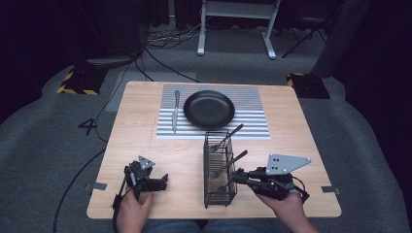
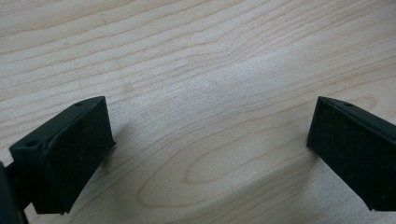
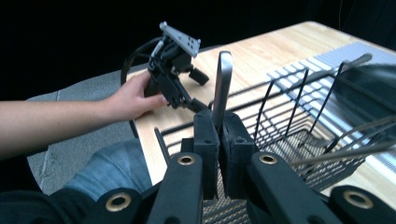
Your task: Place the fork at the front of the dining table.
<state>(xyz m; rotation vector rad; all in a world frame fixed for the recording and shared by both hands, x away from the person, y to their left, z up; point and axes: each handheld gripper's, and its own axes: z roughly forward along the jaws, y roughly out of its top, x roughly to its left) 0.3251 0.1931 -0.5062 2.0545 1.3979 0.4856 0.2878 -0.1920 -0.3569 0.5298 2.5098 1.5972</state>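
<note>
A black wire basket point(image 1: 207, 165) stands at the near middle of the wooden table point(image 1: 291, 145), with two long-handled utensils point(image 1: 232, 163) leaning in it. My right gripper point(image 1: 237, 176) is at the basket's right side, shut on the flat metal handle point(image 3: 223, 79) of another utensil that stands upright between its pads point(image 3: 206, 135); the utensil's lower end is hidden. My left gripper point(image 1: 163, 181) rests low over the table at the near left, jaws wide open over bare wood point(image 2: 210, 123). A black plate point(image 1: 209, 109) and a knife point(image 1: 175, 112) lie on a striped mat point(image 1: 252, 119).
The right gripper view has the basket's wire rim point(image 3: 289, 95) just beyond my jaws, the leaning handles point(image 3: 343, 151) at the right and the left gripper point(image 3: 175, 60) in a hand farther off. Beyond the table lie grey floor, cables point(image 1: 160, 58) and a white stand point(image 1: 235, 29).
</note>
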